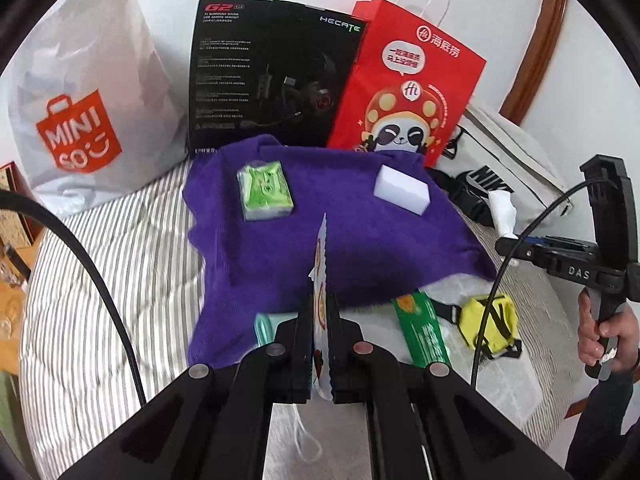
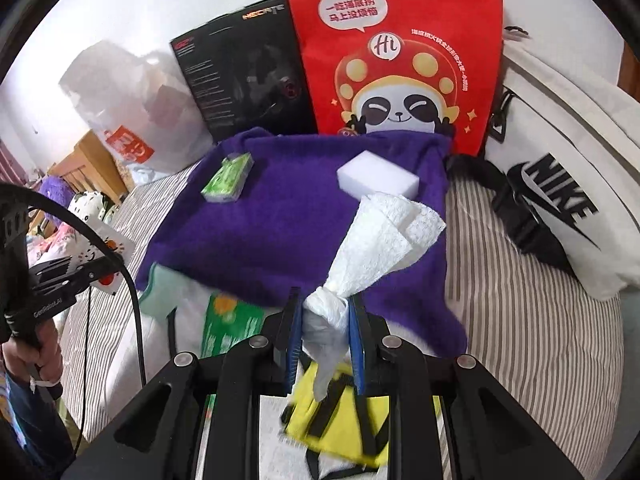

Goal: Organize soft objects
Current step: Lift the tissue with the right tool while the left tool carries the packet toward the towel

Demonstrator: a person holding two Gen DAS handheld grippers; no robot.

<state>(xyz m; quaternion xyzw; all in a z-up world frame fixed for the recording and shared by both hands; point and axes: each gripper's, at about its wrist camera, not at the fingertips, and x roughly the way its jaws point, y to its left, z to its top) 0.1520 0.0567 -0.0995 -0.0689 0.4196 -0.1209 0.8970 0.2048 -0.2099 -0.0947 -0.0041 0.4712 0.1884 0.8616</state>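
Note:
A purple towel (image 1: 320,220) (image 2: 280,220) lies spread on the striped bed. On it sit a green tissue pack (image 1: 265,190) (image 2: 228,178) and a white sponge block (image 1: 401,188) (image 2: 378,176). My left gripper (image 1: 320,308) is shut on a thin white printed packet (image 1: 321,264), held edge-on above the towel's near edge; it also shows in the right wrist view (image 2: 100,256). My right gripper (image 2: 326,308) is shut on a crumpled white paper tissue (image 2: 384,232), held over the towel's near right part; it also shows in the left wrist view (image 1: 504,210).
A red panda paper bag (image 1: 404,80) (image 2: 400,48), a black headset box (image 1: 272,76) (image 2: 244,80) and a white Miniso bag (image 1: 88,112) stand at the back. A white Nike bag (image 2: 560,200) lies right. A green packet (image 1: 420,328) and a yellow pouch (image 1: 488,320) lie near.

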